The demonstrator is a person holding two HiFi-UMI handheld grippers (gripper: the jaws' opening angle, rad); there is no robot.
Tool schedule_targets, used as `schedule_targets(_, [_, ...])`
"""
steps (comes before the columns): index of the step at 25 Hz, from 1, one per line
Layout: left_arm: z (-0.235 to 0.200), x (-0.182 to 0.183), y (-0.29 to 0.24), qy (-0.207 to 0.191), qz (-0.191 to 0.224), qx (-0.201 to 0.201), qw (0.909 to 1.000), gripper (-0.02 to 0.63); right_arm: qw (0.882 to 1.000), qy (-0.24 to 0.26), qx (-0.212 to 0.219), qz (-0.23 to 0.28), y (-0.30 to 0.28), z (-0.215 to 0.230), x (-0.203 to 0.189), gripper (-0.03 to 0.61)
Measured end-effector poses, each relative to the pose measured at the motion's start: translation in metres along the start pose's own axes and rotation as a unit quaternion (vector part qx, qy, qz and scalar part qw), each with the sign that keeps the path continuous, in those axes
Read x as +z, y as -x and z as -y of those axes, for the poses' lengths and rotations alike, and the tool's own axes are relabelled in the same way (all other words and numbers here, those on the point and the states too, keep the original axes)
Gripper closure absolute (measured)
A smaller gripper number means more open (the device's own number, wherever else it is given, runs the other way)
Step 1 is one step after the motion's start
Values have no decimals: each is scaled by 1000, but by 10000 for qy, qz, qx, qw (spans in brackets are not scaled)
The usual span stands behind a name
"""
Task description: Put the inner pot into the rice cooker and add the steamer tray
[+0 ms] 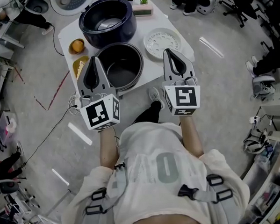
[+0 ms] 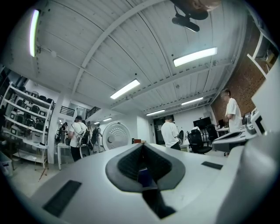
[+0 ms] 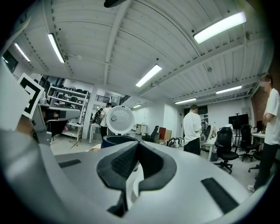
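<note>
Nearest the camera, the person's two forearms reached forward, one gripper in each hand: two grippers in all.

The left gripper [image 1: 95, 62] had its jaws fully closed, with nothing between them. In the head view its tip overlapped the near-left rim of the inner pot; contact could not be determined. The right gripper [image 1: 169, 56] was likewise fully closed and empty, its tip just beside the near edge of the steamer tray.

One white table [image 1: 149, 67] stood beyond the grippers.

One inner pot [image 1: 120, 65], dark and round, stood upright at the table's near edge, mouth up and interior bare. Being round, it showed no long axis. It was outside the rice cooker, just in front of it.

One steamer tray [image 1: 162, 41], a white perforated disc, lay flat on the table to the right of the pot, apart from it.

Two small dishes [image 1: 75, 65] holding orange or yellow contents sat at the table's left edge, one behind the other.

One rice cooker [image 1: 108, 19], dark blue, stood behind the pot, upright with its cavity open upward. Its white lid [image 1: 71, 1] was raised at the far left.
</note>
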State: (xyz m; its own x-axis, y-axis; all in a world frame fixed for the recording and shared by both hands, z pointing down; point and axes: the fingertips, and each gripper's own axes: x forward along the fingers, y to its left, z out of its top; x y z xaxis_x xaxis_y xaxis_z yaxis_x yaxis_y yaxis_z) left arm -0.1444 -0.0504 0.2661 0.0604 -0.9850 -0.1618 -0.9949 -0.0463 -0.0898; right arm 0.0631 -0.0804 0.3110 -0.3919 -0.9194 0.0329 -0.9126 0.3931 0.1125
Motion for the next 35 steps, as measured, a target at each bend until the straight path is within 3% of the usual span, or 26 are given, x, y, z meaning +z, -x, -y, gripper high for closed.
schedule_targets(8, [-4,2,-23,4,70,46,10000,592,9992,95,-233,302,-20,28,12,572])
schedule_targets(17, [-6,8,-48,-45,200,345,9992,592,9989,-66,-114,450,-40,55,28,572])
schedule_targets(29, [-24,9,-48,-172,196,665,9974,591,9986,-191,-90,485,-66,59,25,572])
schedule_targets(30, [-25,8,-48,-148,186,661,9975,589,9987,-230,1,459,-69,55,24,517])
schedule_targets(31, [-26,7,-49,-93,142,598,9981,554,9983,-322,152,462,-73,50,23,412])
schedule_targets(33, [-25,0,-56,111,16,360,9993,337,9951,-648,493,566,-80,41,25,196])
schedule_targets(34, [-26,-2,-58,223,0,289,9993,288,9927,-837,607,620,-82,39,26,195])
schedule_targets(35, [-27,-3,-59,307,11,274,9992,279,9906,-998,683,645,-83,38,26,195])
